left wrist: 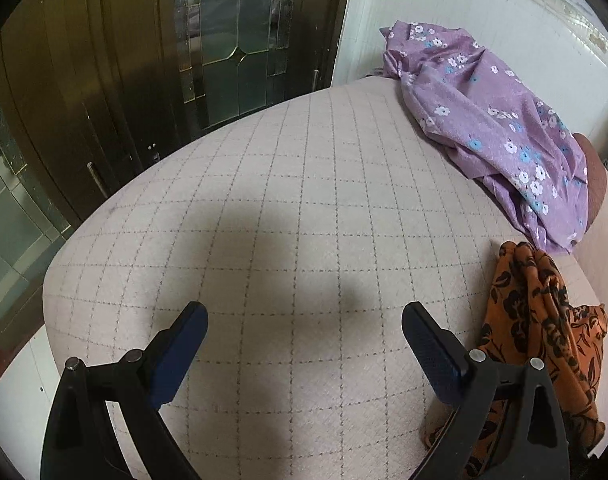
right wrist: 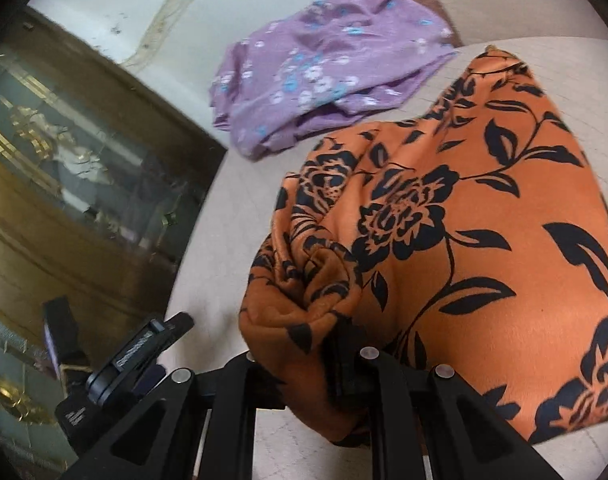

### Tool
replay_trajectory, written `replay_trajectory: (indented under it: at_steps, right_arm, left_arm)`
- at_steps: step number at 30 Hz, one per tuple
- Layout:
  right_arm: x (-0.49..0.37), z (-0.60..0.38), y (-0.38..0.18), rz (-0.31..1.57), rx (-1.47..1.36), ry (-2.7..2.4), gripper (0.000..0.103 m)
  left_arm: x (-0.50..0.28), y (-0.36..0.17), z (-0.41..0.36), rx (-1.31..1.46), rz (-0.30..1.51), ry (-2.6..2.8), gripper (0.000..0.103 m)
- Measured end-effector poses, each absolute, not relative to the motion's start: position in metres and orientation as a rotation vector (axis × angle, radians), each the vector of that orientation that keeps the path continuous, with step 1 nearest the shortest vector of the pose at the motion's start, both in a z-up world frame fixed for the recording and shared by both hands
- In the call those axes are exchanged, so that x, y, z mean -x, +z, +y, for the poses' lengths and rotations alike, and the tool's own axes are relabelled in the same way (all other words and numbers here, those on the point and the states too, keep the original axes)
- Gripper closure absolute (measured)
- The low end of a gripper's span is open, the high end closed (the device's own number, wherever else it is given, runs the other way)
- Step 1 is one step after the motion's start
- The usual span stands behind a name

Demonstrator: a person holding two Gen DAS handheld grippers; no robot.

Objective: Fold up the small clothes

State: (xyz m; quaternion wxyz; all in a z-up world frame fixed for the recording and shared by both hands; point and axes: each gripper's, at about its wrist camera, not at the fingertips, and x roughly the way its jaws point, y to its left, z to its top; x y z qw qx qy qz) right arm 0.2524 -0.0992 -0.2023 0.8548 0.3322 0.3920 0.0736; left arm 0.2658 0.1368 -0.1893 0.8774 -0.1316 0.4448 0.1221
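Observation:
An orange cloth with a black flower print [right wrist: 463, 216] hangs bunched from my right gripper [right wrist: 304, 336], which is shut on its gathered edge; the fingertips are buried in the fabric. The same cloth shows at the right edge of the left wrist view [left wrist: 543, 320]. My left gripper [left wrist: 304, 320] is open and empty above the checked pinkish cushion [left wrist: 284, 200], left of the orange cloth. A purple cloth with small white and blue flowers [left wrist: 495, 128] lies crumpled at the cushion's far right; it also shows in the right wrist view [right wrist: 323, 68].
A dark wooden door with glass panels [left wrist: 208, 28] stands beyond the cushion's far edge. A white tiled wall [left wrist: 503, 8] is behind the purple cloth. A brown rounded object [left wrist: 595, 176] pokes out beside it. A device on the left gripper [right wrist: 136, 356] shows at lower left.

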Motion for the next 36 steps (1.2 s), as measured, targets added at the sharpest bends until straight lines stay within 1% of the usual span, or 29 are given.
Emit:
replay_trajectory:
  at_steps: [2, 3, 4, 5, 6, 7, 8, 11, 14, 16, 17, 18, 22, 23, 25, 29, 31, 32, 36]
  right_arm:
    - [-0.252, -0.098, -0.200, 0.811, -0.703, 0.206, 0.087]
    - [-0.250, -0.098, -0.200, 0.818, -0.709, 0.224, 0.081]
    - [-0.252, -0.098, -0.203, 0.846, -0.713, 0.230, 0.078]
    - [-0.257, -0.096, -0.208, 0.875, -0.712, 0.238, 0.065]
    - [-0.261, -0.095, -0.214, 0.910, -0.715, 0.262, 0.054]
    - [-0.260, -0.098, -0.220, 0.933, -0.752, 0.326, 0.036]
    - [-0.258, -0.101, -0.222, 0.926, -0.791, 0.365, 0.034]
    - [-0.244, -0.113, -0.210, 0.851, -0.840, 0.452, 0.034]
    - [-0.214, -0.141, -0.190, 0.724, -0.774, 0.420, 0.035]
    - [-0.202, -0.166, -0.187, 0.680, -0.744, 0.325, 0.045]
    - [-0.199, -0.177, -0.190, 0.687, -0.738, 0.281, 0.062]
    - [-0.199, -0.186, -0.194, 0.702, -0.736, 0.250, 0.067]
    - [-0.200, -0.202, -0.225, 0.801, -0.710, 0.175, 0.071]
    - [-0.201, -0.200, -0.236, 0.833, -0.681, 0.158, 0.075]
    - [-0.202, -0.201, -0.243, 0.835, -0.648, 0.133, 0.085]
    - [-0.218, -0.203, -0.236, 0.882, -0.646, 0.139, 0.087]
    - [-0.228, -0.208, -0.221, 0.859, -0.618, 0.135, 0.086]
    - [-0.231, -0.209, -0.215, 0.841, -0.606, 0.127, 0.082]
    - [-0.262, -0.225, -0.204, 0.821, -0.594, 0.023, 0.081]
  left_arm:
    - [-0.265, -0.186, 0.135, 0.273, 0.918, 0.254, 0.005]
    - [-0.264, -0.186, 0.133, 0.269, 0.915, 0.252, 0.005]
    - [-0.265, -0.186, 0.131, 0.262, 0.915, 0.252, 0.005]
    - [-0.265, -0.186, 0.130, 0.254, 0.915, 0.251, 0.005]
    - [-0.265, -0.186, 0.128, 0.243, 0.914, 0.250, 0.005]
    - [-0.264, -0.185, 0.126, 0.234, 0.910, 0.247, 0.005]
    - [-0.264, -0.183, 0.123, 0.223, 0.901, 0.238, 0.005]
    - [-0.261, -0.177, 0.117, 0.204, 0.861, 0.210, 0.005]
    - [-0.259, -0.171, 0.106, 0.205, 0.826, 0.151, 0.005]
    - [-0.256, -0.168, 0.091, 0.179, 0.808, 0.096, 0.005]
    - [-0.255, -0.167, 0.084, 0.157, 0.801, 0.079, 0.005]
    - [-0.253, -0.167, 0.072, 0.116, 0.790, 0.050, 0.005]
    - [-0.252, -0.180, 0.037, -0.066, 0.809, 0.030, 0.005]
    - [-0.257, -0.193, 0.027, -0.147, 0.843, 0.064, 0.005]
    - [-0.266, -0.211, 0.020, -0.212, 0.898, 0.093, 0.005]
    - [-0.277, -0.223, 0.029, -0.145, 0.940, 0.095, 0.005]
    - [-0.279, -0.222, 0.030, -0.132, 0.945, 0.093, 0.005]
    - [-0.278, -0.222, 0.028, -0.132, 0.942, 0.093, 0.005]
    - [-0.277, -0.224, 0.023, -0.152, 0.927, 0.095, 0.005]
